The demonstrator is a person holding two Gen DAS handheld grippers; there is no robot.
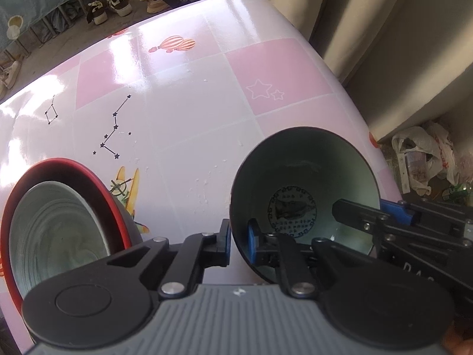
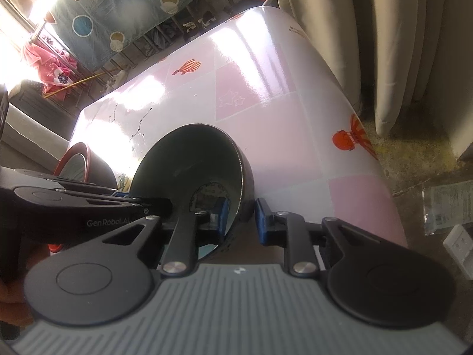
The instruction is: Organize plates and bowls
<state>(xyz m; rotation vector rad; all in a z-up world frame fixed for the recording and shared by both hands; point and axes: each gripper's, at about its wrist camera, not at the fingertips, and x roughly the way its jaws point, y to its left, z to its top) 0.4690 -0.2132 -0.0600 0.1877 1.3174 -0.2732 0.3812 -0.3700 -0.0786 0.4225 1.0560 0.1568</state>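
— On the counter (image 1: pixel 192 103), where is the piece being sorted?

— At about 4 o'clock in the left wrist view: the dark bowl (image 1: pixel 304 159), pale green inside, with a round printed mark at its bottom. Whether its base rests fully on the checked pink cloth, I cannot tell.

— And the left gripper (image 1: pixel 239 236)?

— Its jaws are drawn tight on the bowl's rim at roughly 8 o'clock of the bowl, one blue pad (image 1: pixel 226 236) outside the wall and the other inside. It is pinching the rim.

— The other one?

— The right gripper (image 2: pixel 241 219) straddles the opposite side of the same rim (about 3 o'clock of the bowl, seen from the left wrist). One pad sits inside the bowl, the other just beside the outer wall. Whether they actually press on the wall, I cannot tell; the outer pad looks very close.

— Anything else on the cloth?

— A red-rimmed bowl (image 1: pixel 53 230) at 8 o'clock of the left wrist view, dark outside and pale and swirled inside. It stands apart from the dark bowl, with a printed yellow aeroplane between them. From the right wrist it shows at 9 o'clock, behind the left gripper.
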